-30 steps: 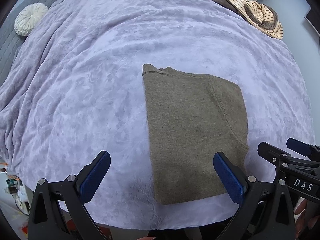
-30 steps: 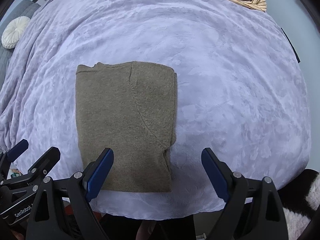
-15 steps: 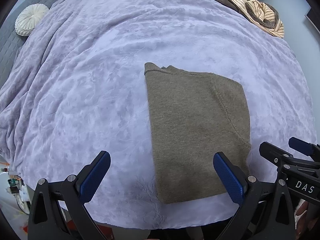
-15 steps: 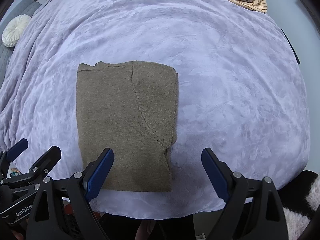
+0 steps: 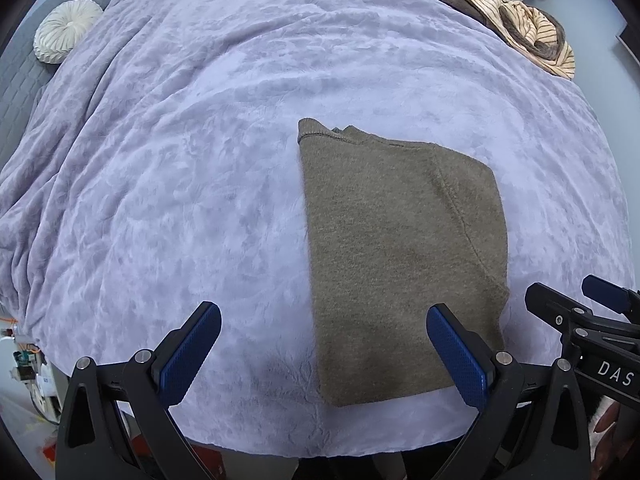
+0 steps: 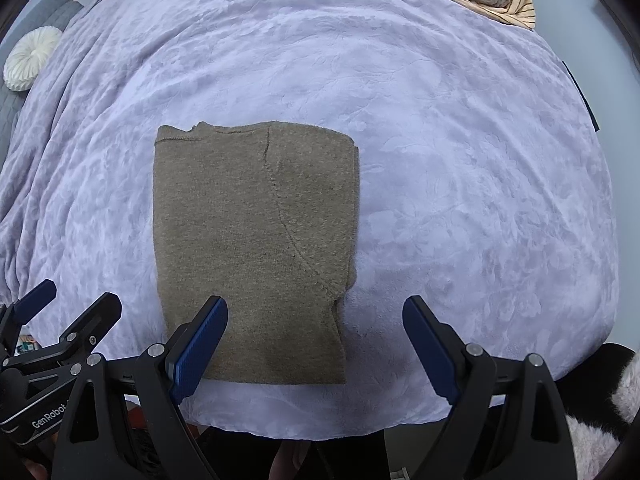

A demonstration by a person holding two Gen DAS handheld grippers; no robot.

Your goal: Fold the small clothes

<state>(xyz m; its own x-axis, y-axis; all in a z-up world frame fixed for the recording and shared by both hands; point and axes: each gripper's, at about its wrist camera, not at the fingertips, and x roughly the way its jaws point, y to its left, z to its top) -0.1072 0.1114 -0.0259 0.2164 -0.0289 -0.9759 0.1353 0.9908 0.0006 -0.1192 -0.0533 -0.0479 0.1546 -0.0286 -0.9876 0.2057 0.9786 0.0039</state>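
1. Two grippers, left gripper (image 5: pixel 322 346) and right gripper (image 6: pixel 316 340), hover with fingers apart, empty.
2. Olive sweater (image 6: pixel 252 248) lies folded on the bed (image 6: pixel 460 160), toward 12 o'clock.
3. Likely next: lift the near hem and fold it away.

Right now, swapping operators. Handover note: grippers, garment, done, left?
Left gripper: open, holding nothing, above the near bed edge.
Right gripper: open, holding nothing, beside the left one.
Olive knit top: flat on the lavender blanket, folded into a narrow rectangle, neither gripper touching it.
Done: side folds look complete.
Left: probably one more fold, near end to far end, then the pile of clothes at the far right corner.
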